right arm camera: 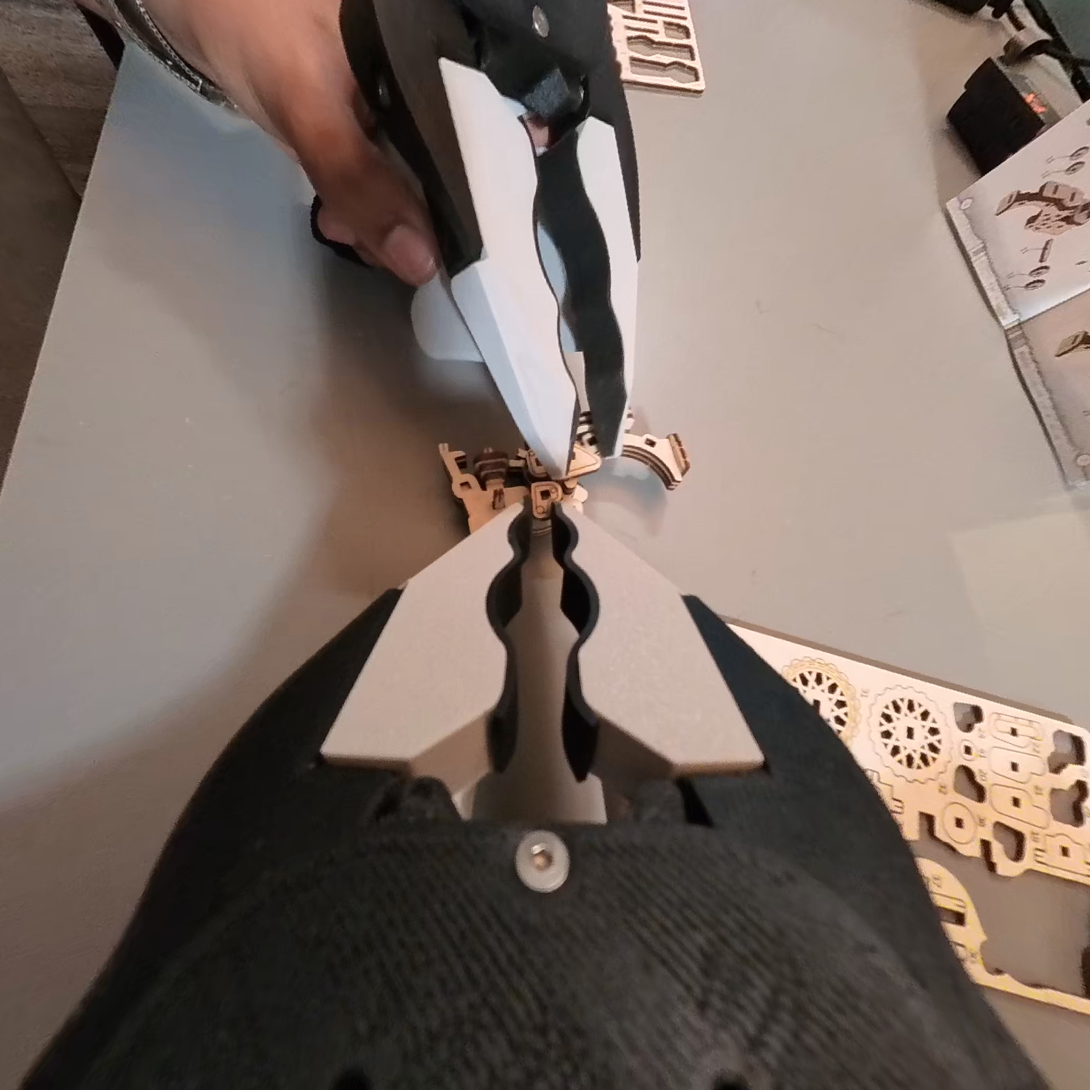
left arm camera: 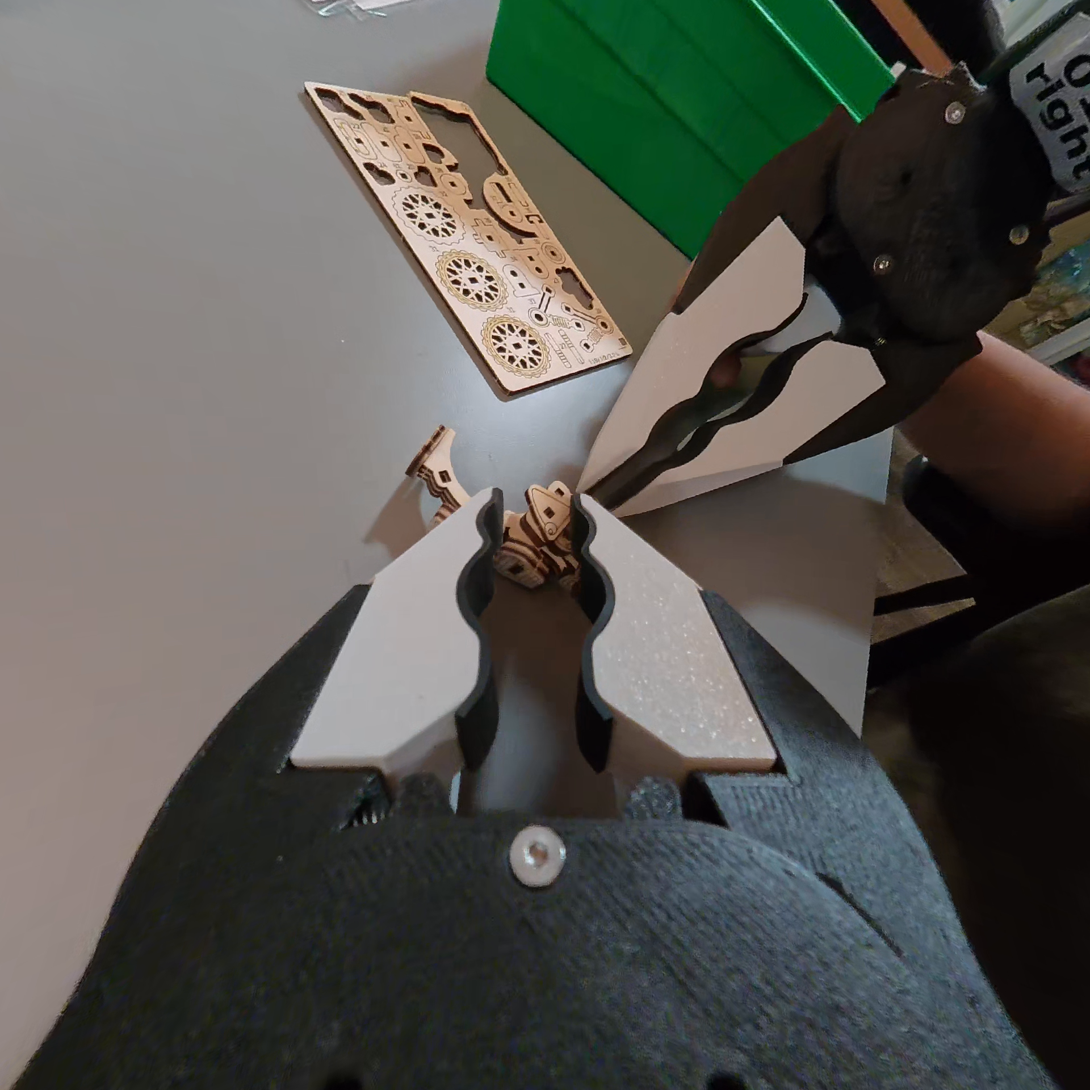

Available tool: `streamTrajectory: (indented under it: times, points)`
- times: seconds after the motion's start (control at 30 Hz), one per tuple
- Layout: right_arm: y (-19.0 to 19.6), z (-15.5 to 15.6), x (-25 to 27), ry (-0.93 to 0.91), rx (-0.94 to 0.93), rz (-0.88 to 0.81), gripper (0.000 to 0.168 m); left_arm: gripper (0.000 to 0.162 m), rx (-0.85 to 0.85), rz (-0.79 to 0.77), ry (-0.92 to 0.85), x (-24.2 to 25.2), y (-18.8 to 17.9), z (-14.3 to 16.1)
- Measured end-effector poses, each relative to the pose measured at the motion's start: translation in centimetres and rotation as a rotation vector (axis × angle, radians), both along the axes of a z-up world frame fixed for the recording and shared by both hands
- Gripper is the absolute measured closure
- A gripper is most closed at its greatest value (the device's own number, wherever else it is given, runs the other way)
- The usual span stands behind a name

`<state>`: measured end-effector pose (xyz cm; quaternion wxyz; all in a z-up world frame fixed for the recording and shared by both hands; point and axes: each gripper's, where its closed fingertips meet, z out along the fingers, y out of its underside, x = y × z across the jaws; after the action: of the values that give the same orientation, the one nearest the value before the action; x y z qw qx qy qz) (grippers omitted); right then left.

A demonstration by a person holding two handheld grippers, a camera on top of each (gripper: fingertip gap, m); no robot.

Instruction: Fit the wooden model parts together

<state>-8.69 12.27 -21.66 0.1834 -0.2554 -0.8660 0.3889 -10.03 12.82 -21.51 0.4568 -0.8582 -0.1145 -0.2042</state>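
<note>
A partly built wooden model [left arm camera: 531, 545] lies on the grey table [left arm camera: 177, 413]. My left gripper [left arm camera: 537, 510] is shut on its body, and a curved arm of the model [left arm camera: 439, 472] sticks out to the left. In the right wrist view the left gripper [right arm camera: 581, 457] comes down from above onto the model [right arm camera: 489, 475]. My right gripper [right arm camera: 542, 514] is shut on a small wooden part [right arm camera: 544, 495] that touches the model's near side. In the left wrist view the right gripper [left arm camera: 593, 495] meets the model from the right; its tips are partly hidden there.
A laser-cut wooden parts sheet [left arm camera: 466, 236] with gear wheels lies behind the model, also in the right wrist view [right arm camera: 973, 796]. A green box [left arm camera: 678, 106] stands at the back. An instruction booklet [right arm camera: 1032, 248], a second sheet [right arm camera: 660, 47] and a black device [right arm camera: 1003, 112] lie farther off. The table edge [left arm camera: 873, 590] is close on the right. The grippers are tip to tip, or close to it. Both grippers' tips are roughly 35 centimeters from the black device [right arm camera: 1003, 112].
</note>
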Motion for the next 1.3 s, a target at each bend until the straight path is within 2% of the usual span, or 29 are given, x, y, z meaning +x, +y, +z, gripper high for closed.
streamTrajectory:
  times: [0.33,0.83,1.3]
  points:
    - [0.01,0.0,0.0,0.001,0.019,-0.006,0.164,0.138,-0.006,-0.014,0.025,0.29,-0.01,-0.1]
    - [-0.06,-0.02,-0.09,-0.005,0.014,-0.017,0.164,0.145,-0.01,-0.031,0.054,0.39,-0.37,-0.03]
    - [-0.09,-0.04,-0.14,-0.06,-0.051,-0.04,0.164,0.146,-0.005,-0.094,0.008,0.44,-0.7,-0.07]
